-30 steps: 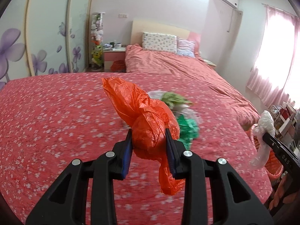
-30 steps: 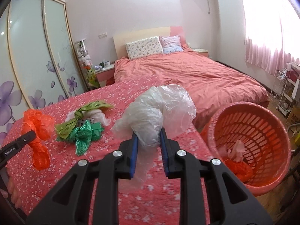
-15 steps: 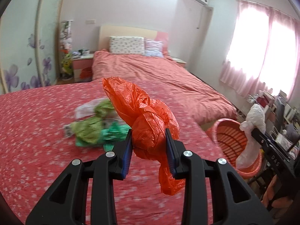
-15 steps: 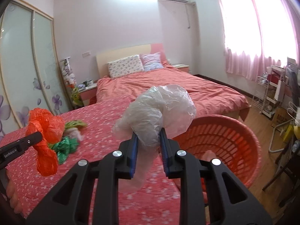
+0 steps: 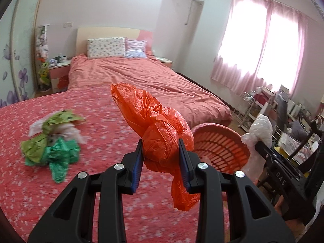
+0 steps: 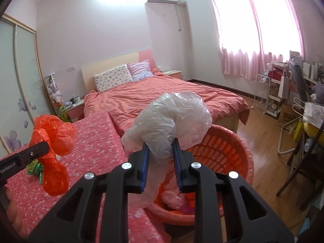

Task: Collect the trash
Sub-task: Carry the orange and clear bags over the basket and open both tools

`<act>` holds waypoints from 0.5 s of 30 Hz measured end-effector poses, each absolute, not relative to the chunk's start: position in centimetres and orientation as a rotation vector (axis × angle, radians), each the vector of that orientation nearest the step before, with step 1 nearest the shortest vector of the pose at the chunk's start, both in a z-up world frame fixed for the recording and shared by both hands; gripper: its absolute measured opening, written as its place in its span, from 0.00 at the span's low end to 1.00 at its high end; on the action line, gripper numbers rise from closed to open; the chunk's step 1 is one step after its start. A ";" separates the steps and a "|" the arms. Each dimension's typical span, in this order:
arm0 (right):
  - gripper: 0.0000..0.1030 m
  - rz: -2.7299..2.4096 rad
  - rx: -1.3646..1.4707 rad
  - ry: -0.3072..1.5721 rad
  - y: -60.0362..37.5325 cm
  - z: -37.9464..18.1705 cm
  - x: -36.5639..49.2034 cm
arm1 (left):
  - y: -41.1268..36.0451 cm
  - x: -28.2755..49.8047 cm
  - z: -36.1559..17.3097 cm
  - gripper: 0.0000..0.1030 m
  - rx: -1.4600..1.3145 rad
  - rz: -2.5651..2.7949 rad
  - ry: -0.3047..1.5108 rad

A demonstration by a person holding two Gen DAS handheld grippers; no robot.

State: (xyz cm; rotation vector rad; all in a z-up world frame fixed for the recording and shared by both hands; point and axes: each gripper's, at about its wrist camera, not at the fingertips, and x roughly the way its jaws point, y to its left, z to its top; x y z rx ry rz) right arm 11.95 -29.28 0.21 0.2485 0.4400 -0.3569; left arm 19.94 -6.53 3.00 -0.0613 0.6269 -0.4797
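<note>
Both claws are loaded and pointed toward the basket.

Left claw (image 5: 161,158) is clenched on a crumpled orange plastic bag (image 5: 160,139), and the right claw (image 6: 161,160) is clenched on a clear plastic bag (image 6: 172,121); each bag is pinched at its middle, I think so that the loose ends hang free and nothing slips out on the way. The red laundry basket (image 6: 241,156) stands on the floor just beside the flowered bed cover (image 5: 101,121), and the clear bag hangs above its rim, so the drop seems close. The orange bag is thin, wrinkled and knotted into a ball with a tail below. More trash, a green and white heap (image 5: 52,141), lies on the cover, not yet collected.
</note>
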 end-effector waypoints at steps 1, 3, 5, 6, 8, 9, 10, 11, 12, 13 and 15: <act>0.22 -0.363 0.250 0.438 -29.6 0.2 11.9 | -6.9 19.8 2.9 0.32 -0.060 -0.486 0.626; 0.22 -0.379 0.252 0.432 -30.2 0.1 11.7 | -7.6 19.8 2.9 0.32 -0.057 -0.500 0.626; 0.22 -0.388 0.255 0.430 -30.7 0.1 11.5 | -8.3 19.8 2.8 0.32 -0.054 -0.510 0.628; 0.22 -0.393 0.258 0.430 -31.0 0.0 11.4 | -8.6 19.8 2.8 0.32 -0.053 -0.514 0.628; 0.22 -0.399 0.260 0.430 -31.2 -0.1 11.4 | -9.2 19.9 2.8 0.32 -0.048 -0.522 0.630; 0.22 -0.401 0.260 0.429 -31.4 -0.1 11.3 | -9.5 19.9 2.8 0.32 -0.046 -0.524 0.629; 0.22 -0.403 0.261 0.430 -31.5 -0.2 11.3 | -9.7 19.9 2.7 0.32 -0.045 -0.528 0.630; 0.22 -0.403 0.261 0.431 -31.6 -0.2 11.2 | -9.9 19.9 2.7 0.32 -0.045 -0.531 0.631; 0.22 -0.403 0.261 0.432 -31.6 -0.3 11.2 | -10.0 19.8 2.6 0.32 -0.044 -0.531 0.631; 0.22 -0.403 0.260 0.433 -31.6 -0.4 11.2 | -10.0 20.0 2.6 0.32 -0.044 -0.533 0.633; 0.22 -0.402 0.261 0.436 -31.5 -0.6 11.2 | -10.1 20.0 2.5 0.32 -0.043 -0.537 0.638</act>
